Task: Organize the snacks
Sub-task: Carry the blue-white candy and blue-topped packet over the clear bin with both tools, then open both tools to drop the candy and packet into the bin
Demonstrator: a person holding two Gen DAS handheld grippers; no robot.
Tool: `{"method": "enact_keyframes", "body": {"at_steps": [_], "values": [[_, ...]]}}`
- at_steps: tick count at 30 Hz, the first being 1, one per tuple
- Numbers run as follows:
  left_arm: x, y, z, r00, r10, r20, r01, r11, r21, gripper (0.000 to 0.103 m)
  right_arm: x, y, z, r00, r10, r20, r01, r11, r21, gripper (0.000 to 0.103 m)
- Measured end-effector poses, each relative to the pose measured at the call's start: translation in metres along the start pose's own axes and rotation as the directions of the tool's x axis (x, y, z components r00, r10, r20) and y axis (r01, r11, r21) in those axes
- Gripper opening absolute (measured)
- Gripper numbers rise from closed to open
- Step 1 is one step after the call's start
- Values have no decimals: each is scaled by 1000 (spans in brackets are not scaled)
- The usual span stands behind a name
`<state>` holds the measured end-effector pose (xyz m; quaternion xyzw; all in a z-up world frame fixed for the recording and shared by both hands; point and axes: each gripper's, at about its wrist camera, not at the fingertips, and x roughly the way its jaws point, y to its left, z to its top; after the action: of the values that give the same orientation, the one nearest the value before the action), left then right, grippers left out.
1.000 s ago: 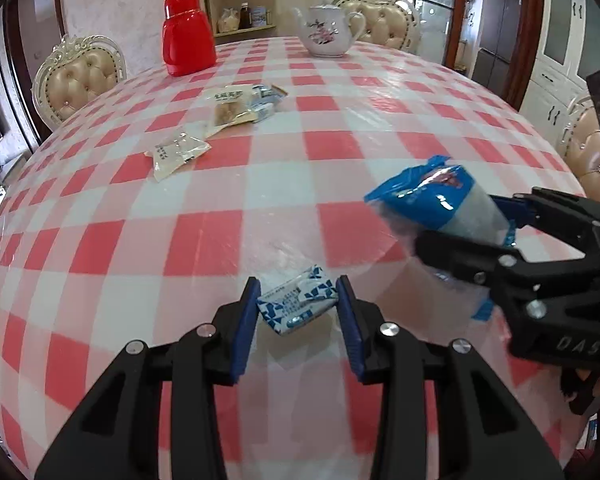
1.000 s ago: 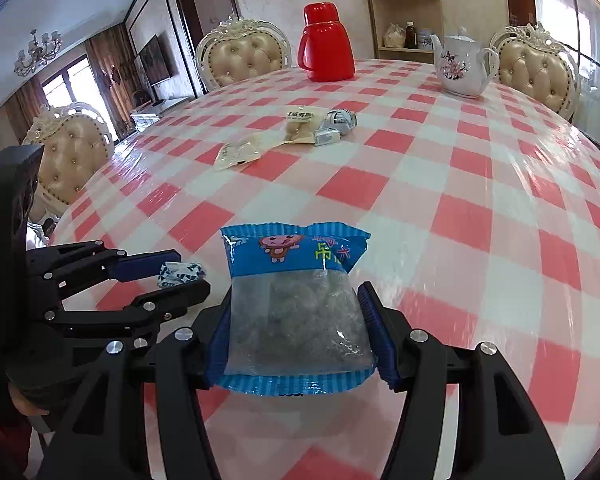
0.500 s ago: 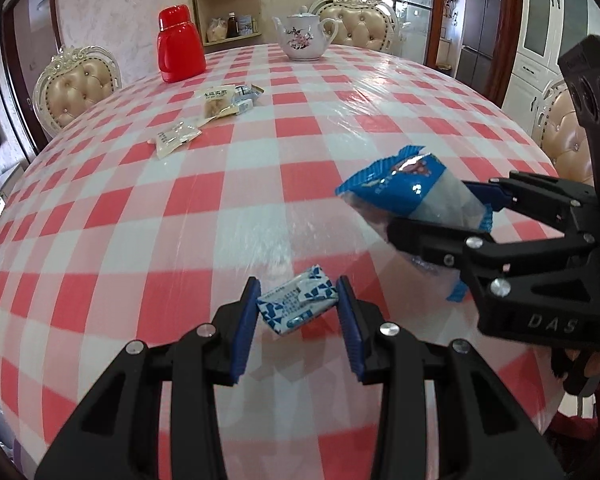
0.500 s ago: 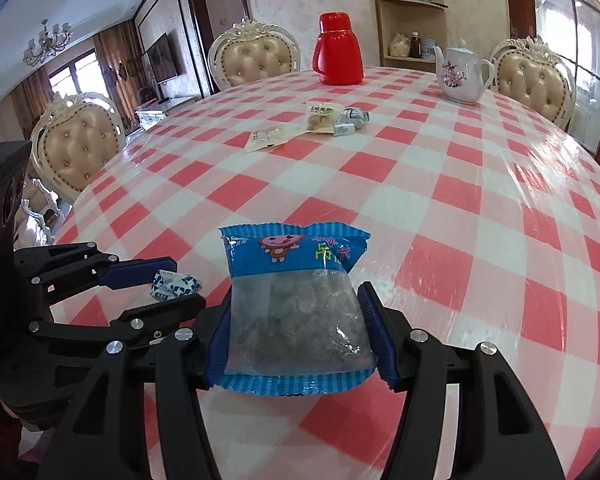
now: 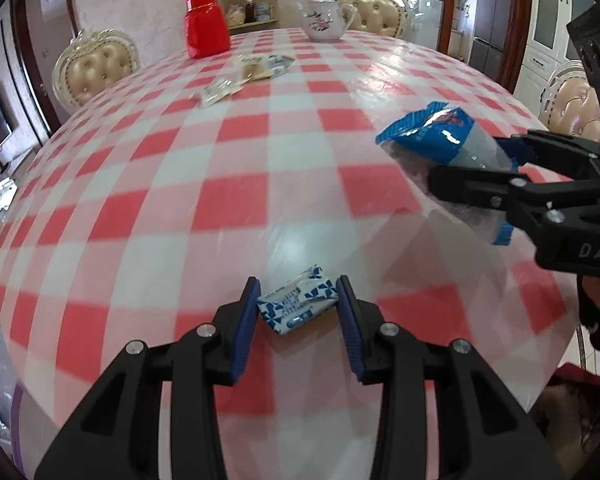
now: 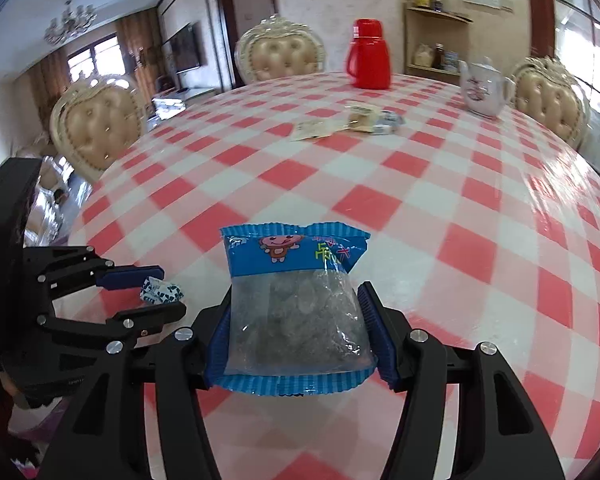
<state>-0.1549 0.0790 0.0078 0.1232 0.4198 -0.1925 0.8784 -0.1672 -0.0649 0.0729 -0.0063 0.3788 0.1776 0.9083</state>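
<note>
My left gripper (image 5: pixel 298 306) is shut on a small blue-and-white wrapped candy (image 5: pixel 298 303), held above the near part of the red-and-white checked table (image 5: pixel 236 168). My right gripper (image 6: pixel 296 320) is shut on a blue-topped clear snack bag (image 6: pixel 296 300) with dark pieces inside. The right gripper (image 5: pixel 496 168) with its snack bag (image 5: pixel 436 136) shows at the right of the left wrist view. In the right wrist view, the left gripper (image 6: pixel 150 292) and its candy (image 6: pixel 160 291) sit at the lower left. Three more snack packets (image 5: pixel 246 76) lie far across the table.
A red thermos jug (image 5: pixel 205 24) and a white floral teapot (image 5: pixel 324 22) stand at the table's far side. Cream tufted chairs (image 6: pixel 96 124) ring the table. A corner shelf (image 6: pixel 436 46) with jars stands behind. The table's near edge lies just below both grippers.
Both grippers have drawn back toward the table's near edge, each keeping its snack. The far packets, jug and teapot look smaller and farther away now.
</note>
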Motion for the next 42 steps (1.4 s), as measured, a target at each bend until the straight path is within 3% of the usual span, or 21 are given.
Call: {"method": "enact_keyframes", "body": {"at_steps": [22, 38, 42], "values": [[-79, 65, -86, 993, 113, -15, -114, 989, -96, 39, -4, 127, -7, 991, 128, -30, -132, 962, -239, 57], [-116, 118, -148, 968, 221, -120, -234, 965, -116, 39, 3, 221, -32, 961, 240, -135, -274, 871, -407, 57], [-122, 130, -160, 960, 232, -154, -252, 961, -118, 39, 0, 242, -40, 947, 275, -164, -320, 832, -453, 57]]}}
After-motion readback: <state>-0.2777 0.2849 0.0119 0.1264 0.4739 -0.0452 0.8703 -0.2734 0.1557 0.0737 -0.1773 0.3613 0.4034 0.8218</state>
